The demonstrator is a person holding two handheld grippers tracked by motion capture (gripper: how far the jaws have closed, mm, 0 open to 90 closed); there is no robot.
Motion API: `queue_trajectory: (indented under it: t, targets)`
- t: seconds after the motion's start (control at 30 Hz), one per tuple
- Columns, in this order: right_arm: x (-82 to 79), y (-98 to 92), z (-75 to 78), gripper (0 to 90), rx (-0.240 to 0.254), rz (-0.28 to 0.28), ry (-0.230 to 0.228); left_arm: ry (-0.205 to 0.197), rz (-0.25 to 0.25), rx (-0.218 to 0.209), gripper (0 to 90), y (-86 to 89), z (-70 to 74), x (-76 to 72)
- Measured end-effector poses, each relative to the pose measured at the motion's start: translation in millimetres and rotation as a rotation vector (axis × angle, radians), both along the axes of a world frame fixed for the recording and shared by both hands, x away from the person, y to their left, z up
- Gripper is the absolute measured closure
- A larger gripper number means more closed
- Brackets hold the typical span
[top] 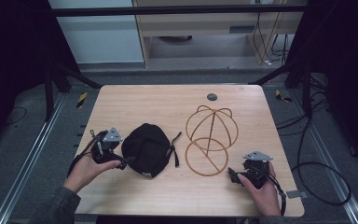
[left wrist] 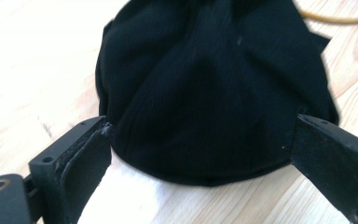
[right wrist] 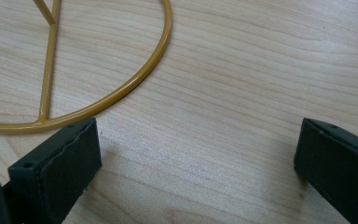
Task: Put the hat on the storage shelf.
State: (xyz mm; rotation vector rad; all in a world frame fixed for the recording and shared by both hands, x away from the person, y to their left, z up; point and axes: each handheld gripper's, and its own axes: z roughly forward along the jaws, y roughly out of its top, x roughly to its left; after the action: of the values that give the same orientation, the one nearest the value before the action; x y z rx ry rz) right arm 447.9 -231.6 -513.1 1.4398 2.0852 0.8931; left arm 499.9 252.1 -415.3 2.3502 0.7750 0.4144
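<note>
A black cloth cap [top: 147, 148] lies on the wooden table [top: 140, 100], its strap trailing to the right. My left gripper [top: 121, 163] is open at the cap's left edge. In the left gripper view the cap [left wrist: 209, 88] bulges between the two spread jaws [left wrist: 200, 154]. A gold wire hat stand [top: 210, 137] lies on its side right of the cap. My right gripper [top: 233, 176] sits open on the table just right of the stand's round base. In the right gripper view the base ring [right wrist: 121, 88] curves past the left jaw, with bare wood between the jaws [right wrist: 198, 158].
A small dark round disc [top: 212, 97] sits in the tabletop near its far edge. Metal frame rails run along both sides of the table, and black cables [top: 321, 172] lie on the floor at the right.
</note>
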Motion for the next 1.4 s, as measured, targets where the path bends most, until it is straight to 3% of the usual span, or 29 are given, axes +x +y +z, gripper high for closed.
queue_trajectory:
  t: [0.23, 0.37, 0.57, 0.7, 0.97, 1.07, 1.4]
  targets:
    - [-0.1, -0.3, 0.0, 0.7, 0.001, 0.004, 0.001, 0.006, -0.043, 0.035, 6.0, -16.9, 14.7, 15.1]
    - [-0.1, -0.3, 0.0, 0.7, 0.001, 0.004, 0.000, 0.003, -0.053, 0.012, 9.0, -25.9, 21.8, 23.6]
    - [-0.1, -0.3, 0.0, 0.7, 0.001, 0.004, 0.001, 0.014, -0.094, 0.030, 18.0, -41.3, 27.0, 35.9]
    - [-0.1, -0.3, 0.0, 0.7, 0.000, 0.004, 0.000, 0.051, -0.120, 0.050, 25.4, -48.6, 26.5, 45.5]
    - [-0.1, -0.3, 0.0, 0.7, 0.000, 0.004, 0.000, 0.090, -0.116, 0.050, 38.1, -51.9, 21.8, 55.3]
    - [-0.1, -0.3, 0.0, 0.7, 0.001, 0.004, 0.000, 0.109, -0.122, 0.071, 42.8, -52.7, 19.1, 57.4]
    - [-0.1, -0.4, 0.0, 0.7, 0.000, 0.004, 0.000, 0.126, -0.130, 0.072, 62.1, -52.4, 16.0, 58.3]
